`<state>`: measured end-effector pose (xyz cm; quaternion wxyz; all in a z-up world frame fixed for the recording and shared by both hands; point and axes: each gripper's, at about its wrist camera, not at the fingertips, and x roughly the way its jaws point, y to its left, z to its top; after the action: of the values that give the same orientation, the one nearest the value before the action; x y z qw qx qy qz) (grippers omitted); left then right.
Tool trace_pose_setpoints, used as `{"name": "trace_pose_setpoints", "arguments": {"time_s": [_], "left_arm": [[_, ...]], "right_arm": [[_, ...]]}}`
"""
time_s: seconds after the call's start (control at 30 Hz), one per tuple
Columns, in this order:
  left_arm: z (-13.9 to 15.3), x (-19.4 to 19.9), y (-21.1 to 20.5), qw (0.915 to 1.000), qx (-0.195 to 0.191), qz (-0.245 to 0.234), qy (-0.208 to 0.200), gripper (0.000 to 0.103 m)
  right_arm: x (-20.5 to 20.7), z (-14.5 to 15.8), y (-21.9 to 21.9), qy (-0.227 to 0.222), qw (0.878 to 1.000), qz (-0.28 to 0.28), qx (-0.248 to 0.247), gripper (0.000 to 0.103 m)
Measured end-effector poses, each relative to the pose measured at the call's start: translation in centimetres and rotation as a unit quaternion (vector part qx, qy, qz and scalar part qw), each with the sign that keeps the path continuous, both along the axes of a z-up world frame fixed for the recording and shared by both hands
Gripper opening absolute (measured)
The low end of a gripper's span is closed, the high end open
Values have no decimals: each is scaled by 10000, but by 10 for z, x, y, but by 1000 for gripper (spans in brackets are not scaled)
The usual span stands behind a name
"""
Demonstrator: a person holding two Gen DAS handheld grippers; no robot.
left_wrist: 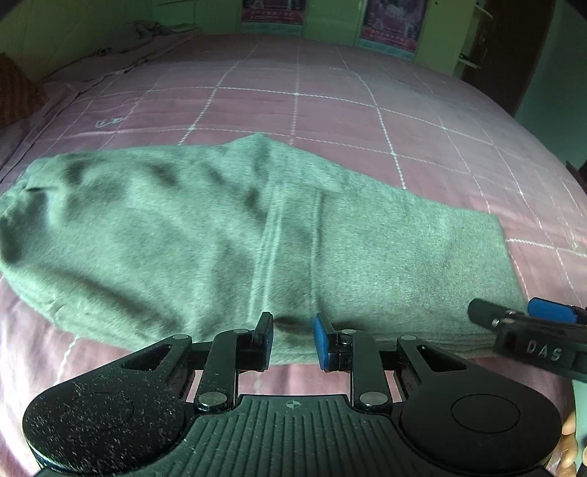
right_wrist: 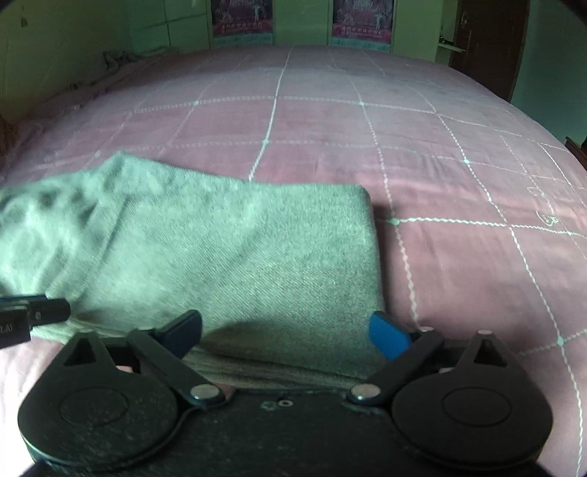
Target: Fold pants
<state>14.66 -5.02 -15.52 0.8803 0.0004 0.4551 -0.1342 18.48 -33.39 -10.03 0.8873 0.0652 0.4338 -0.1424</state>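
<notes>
The green pants [left_wrist: 234, 235] lie flat across the near part of a pink checked bedspread [left_wrist: 330, 95], stretched left to right, with one squared end at the right [right_wrist: 352, 227]. The left gripper [left_wrist: 292, 339] sits low at the pants' near edge, its blue-padded fingers [left_wrist: 322, 341] apart with a narrow gap, nothing between them. The right gripper [right_wrist: 288, 332] sits over the squared end, fingers spread wide above the cloth, gripping nothing. Posters [right_wrist: 242, 18] hang on the far green wall.
</notes>
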Motion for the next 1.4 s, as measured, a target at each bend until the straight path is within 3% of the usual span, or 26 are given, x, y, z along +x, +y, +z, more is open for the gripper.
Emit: {"name": "trace_pose_setpoints", "arguments": {"time_s": [0.1, 0.2, 0.33, 0.37, 0.4, 0.47, 0.57, 0.8, 1.03, 1.1, 1.13, 1.4], "left_arm": [[-1, -1, 24, 9992, -269, 240, 161, 25], [-1, 0, 47, 9975, -444, 447, 314, 25], [1, 0, 84, 9934, -662, 865, 365, 27], [1, 0, 94, 9916, -733, 992, 383, 37], [2, 0, 105, 9898, -797, 1119, 370, 56], [4, -2, 128, 9849, -1005, 1397, 202, 70], [3, 1, 163, 9745, -1367, 1776, 148, 70], [-19, 14, 237, 9336, -2184, 2819, 345, 70], [-57, 36, 268, 9004, -3032, 3064, 581, 70], [-69, 43, 270, 8946, -3212, 3039, 644, 53], [-77, 49, 271, 8910, -3328, 3005, 712, 51], [-103, 81, 266, 8759, -3621, 3130, 608, 51]], "right_arm": [[-1, 8, 5, -167, 9998, -64, 46, 83], [6, 0, 14, 98, 9998, 103, 132, 57], [8, -5, 24, 213, 9997, 81, 8, 58], [10, -6, 26, 274, 9996, 93, -25, 59], [10, -6, 27, 273, 9996, 93, -31, 60], [9, -3, 26, 231, 9996, 60, 136, 67], [6, 6, 32, 43, 9993, 49, 373, 68], [18, 10, 58, -11, 9991, 278, 317, 68], [28, -5, 63, 271, 9985, 253, 391, 75], [28, -8, 66, 294, 9987, 280, 323, 77], [29, -9, 68, 309, 9987, 295, 292, 78], [36, -13, 67, 387, 9985, 250, 298, 83]]}}
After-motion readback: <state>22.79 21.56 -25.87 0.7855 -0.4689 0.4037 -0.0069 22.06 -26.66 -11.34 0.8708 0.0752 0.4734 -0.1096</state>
